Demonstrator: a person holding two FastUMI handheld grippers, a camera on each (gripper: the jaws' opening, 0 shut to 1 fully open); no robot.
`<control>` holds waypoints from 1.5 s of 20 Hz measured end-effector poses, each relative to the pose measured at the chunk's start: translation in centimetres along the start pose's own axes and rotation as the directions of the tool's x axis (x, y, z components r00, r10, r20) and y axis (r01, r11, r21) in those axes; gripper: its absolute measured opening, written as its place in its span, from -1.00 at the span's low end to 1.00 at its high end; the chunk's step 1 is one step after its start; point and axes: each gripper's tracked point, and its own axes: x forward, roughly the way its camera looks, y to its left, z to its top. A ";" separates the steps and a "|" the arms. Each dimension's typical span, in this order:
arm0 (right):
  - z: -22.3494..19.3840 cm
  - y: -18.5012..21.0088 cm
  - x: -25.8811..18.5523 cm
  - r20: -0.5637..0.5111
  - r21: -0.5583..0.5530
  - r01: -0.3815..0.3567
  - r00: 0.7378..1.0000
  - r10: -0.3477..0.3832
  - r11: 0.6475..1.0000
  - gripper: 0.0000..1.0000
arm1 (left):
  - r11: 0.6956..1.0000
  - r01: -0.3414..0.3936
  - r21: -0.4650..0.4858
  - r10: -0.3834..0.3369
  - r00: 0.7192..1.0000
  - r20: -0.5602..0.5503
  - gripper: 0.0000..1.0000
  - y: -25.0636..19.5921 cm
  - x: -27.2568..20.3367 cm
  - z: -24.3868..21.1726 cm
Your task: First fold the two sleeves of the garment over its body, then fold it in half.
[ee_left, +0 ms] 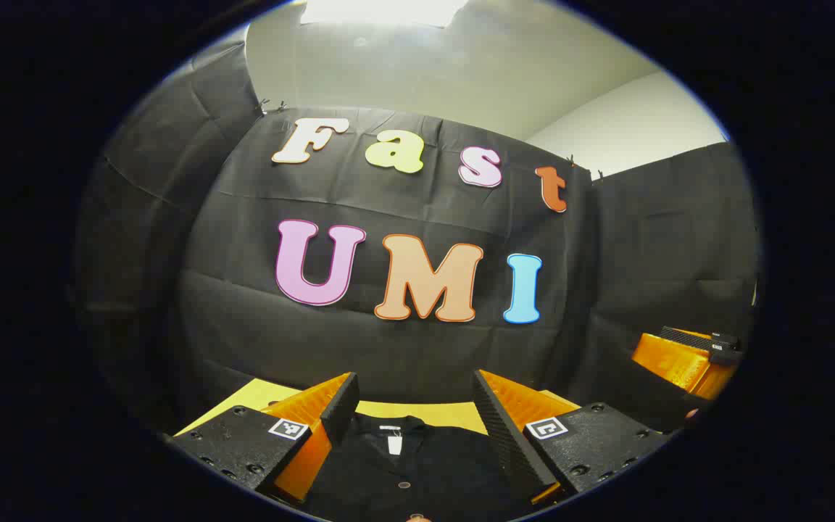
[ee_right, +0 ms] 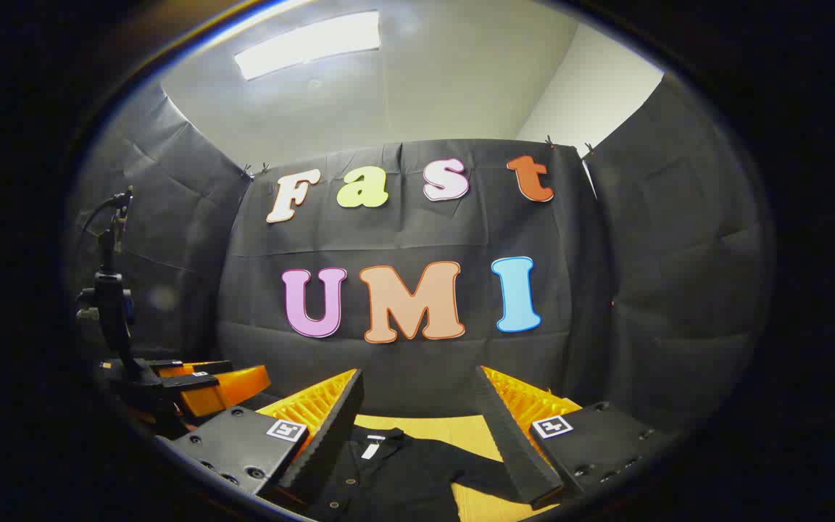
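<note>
Left gripper [ee_left: 414, 417] and right gripper [ee_right: 417, 420] both spread wide, holding nothing, above black button-up shirt [ee_left: 403, 471] lying flat on yellow table [ee_left: 432, 415], collar toward wall.

No readable text is offered: the white tag [ee_left: 394, 444] inside the garment's [ee_left: 417, 464] collar is blurred.

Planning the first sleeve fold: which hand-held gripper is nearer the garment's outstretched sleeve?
Right. The right hand-held gripper hangs over the sleeve; the left hand-held gripper is above the collar.
</note>
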 end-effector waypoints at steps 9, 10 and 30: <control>-0.1 -0.7 0.5 0.003 -0.015 0.016 1.000 -0.016 1.000 0.90 | 0.998 -0.014 0.055 0.013 1.000 0.012 0.84 0.3 0.2 0.7; -0.4 -1.0 0.3 -0.002 -0.013 0.026 1.000 -0.026 1.000 0.90 | 0.999 -0.010 0.052 0.010 1.000 0.015 0.84 0.2 0.2 0.8; -3.6 1.9 2.1 -0.065 0.070 0.019 0.998 -0.015 0.997 0.90 | 0.995 -0.050 0.088 0.052 0.998 -0.019 0.84 5.2 -0.1 -0.5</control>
